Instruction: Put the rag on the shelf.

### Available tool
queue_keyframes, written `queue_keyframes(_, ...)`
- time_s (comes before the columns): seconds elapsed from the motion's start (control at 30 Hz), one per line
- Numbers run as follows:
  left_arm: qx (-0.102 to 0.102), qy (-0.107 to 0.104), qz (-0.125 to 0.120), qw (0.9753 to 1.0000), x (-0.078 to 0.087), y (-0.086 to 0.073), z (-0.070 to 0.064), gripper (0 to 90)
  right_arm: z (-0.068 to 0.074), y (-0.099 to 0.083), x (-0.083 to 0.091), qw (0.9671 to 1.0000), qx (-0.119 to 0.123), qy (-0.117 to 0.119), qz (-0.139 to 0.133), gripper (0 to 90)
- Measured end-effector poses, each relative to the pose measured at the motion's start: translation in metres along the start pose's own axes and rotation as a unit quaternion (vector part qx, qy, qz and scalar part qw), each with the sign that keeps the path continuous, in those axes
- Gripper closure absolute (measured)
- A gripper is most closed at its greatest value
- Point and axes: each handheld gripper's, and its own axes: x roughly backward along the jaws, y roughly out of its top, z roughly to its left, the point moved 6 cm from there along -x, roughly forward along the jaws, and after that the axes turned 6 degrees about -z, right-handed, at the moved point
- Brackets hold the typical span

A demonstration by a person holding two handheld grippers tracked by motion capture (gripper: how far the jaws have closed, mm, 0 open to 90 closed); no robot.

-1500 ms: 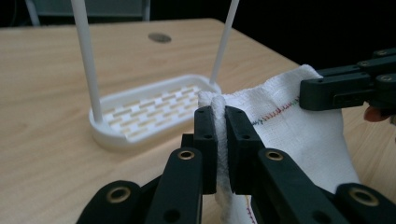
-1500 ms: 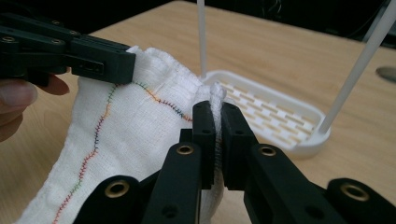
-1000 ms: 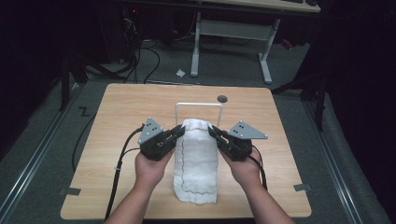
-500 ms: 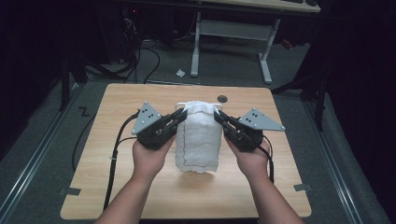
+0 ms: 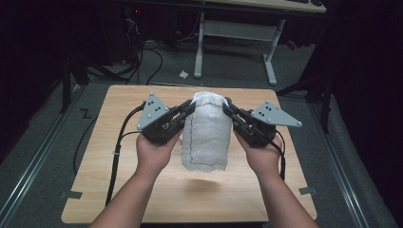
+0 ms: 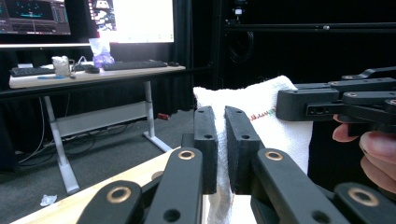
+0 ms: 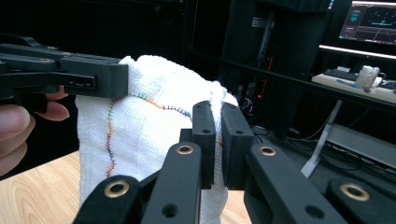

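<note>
A white towel [image 5: 206,135] with coloured stitching hangs above the wooden table [image 5: 119,180], held by its two top corners. My left gripper [image 5: 189,107] is shut on the towel's left top corner; in the left gripper view its jaws pinch the towel [image 6: 261,116] edge. At the other top corner my right gripper [image 5: 226,105] is shut on the cloth, and the right gripper view shows the towel [image 7: 144,126] clamped between its jaws. The towel's lower edge hangs free, casting a shadow on the table.
A small dark round hole in the table lies behind the towel. Beyond the table's far edge stand a white-legged desk [image 5: 233,33], cables on the floor [image 5: 147,61] and a scrap of paper [image 5: 183,74]. Monitors [image 6: 130,18] and a keyboard sit on that desk.
Both grippers have lifted the towel off the table, from lying flat to hanging upright, and moved it up and away from the near edge.
</note>
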Motion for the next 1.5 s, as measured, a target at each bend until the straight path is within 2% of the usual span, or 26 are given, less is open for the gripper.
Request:
queue_keyframes(0.07, -0.006, 0.004, 0.001, 1.0000, -0.004, 0.000, 0.004, 84.2, -0.002, 0.001, -0.001, 1.0000, 0.000, 0.001, -0.001, 86.2)
queue_keyframes(0.17, -0.004, 0.004, 0.008, 1.0000, -0.009, 0.001, 0.011, 84.1, -0.006, 0.002, -0.003, 1.0000, 0.000, -0.002, -0.001, 86.2)
queue_keyframes(0.27, -0.016, 0.004, 0.014, 0.9998, -0.015, -0.001, 0.019, 84.1, -0.011, 0.001, -0.008, 0.9999, -0.009, -0.003, 0.003, 86.2)
queue_keyframes(0.4, 0.001, 0.009, 0.024, 0.9997, -0.026, -0.009, 0.033, 84.0, -0.017, -0.008, -0.023, 0.9996, -0.019, -0.009, 0.017, 86.3)
queue_keyframes(0.47, 0.005, 0.021, 0.031, 0.9993, -0.032, -0.011, 0.042, 84.1, -0.023, -0.010, -0.031, 0.9994, -0.027, -0.010, 0.020, 86.2)
queue_keyframes(0.63, 0.013, 0.030, 0.037, 0.9988, -0.047, -0.009, 0.059, 84.0, -0.038, -0.008, -0.051, 0.9986, -0.041, -0.021, 0.027, 86.2)
queue_keyframes(0.77, 0.014, 0.029, 0.035, 0.9988, -0.057, -0.001, 0.069, 83.9, -0.048, 0.001, -0.061, 0.9985, -0.045, -0.022, 0.022, 86.2)
queue_keyframes(0.83, 0.010, 0.035, 0.038, 0.9986, -0.061, 0.002, 0.075, 83.9, -0.054, 0.004, -0.066, 0.9983, -0.051, -0.021, 0.019, 86.2)
queue_keyframes(0.9, 0.015, 0.044, 0.044, 0.9980, -0.069, 0.004, 0.081, 83.9, -0.058, 0.007, -0.071, 0.9980, -0.057, -0.019, 0.020, 86.2)
queue_keyframes(1.0, 0.010, 0.054, 0.048, 0.9973, -0.080, 0.006, 0.087, 83.9, -0.064, 0.008, -0.082, 0.9979, -0.048, -0.031, 0.031, 86.1)
queue_keyframes(1.13, 0.018, 0.059, 0.053, 0.9967, -0.092, 0.004, 0.098, 83.9, -0.075, 0.007, -0.093, 0.9977, -0.043, -0.039, 0.036, 86.1)
queue_keyframes(1.33, 0.015, 0.068, 0.059, 0.9958, -0.105, 0.000, 0.112, 83.9, -0.086, 0.003, -0.110, 0.9968, -0.052, -0.041, 0.045, 86.1)
queue_keyframes(1.43, 0.024, 0.075, 0.062, 0.9950, -0.113, -0.002, 0.120, 83.9, -0.090, 0.001, -0.116, 0.9961, -0.066, -0.038, 0.045, 86.0)
queue_keyframes(1.5, 0.022, 0.079, 0.063, 0.9946, -0.117, -0.002, 0.122, 83.9, -0.093, -0.001, -0.120, 0.9958, -0.066, -0.042, 0.049, 86.0)
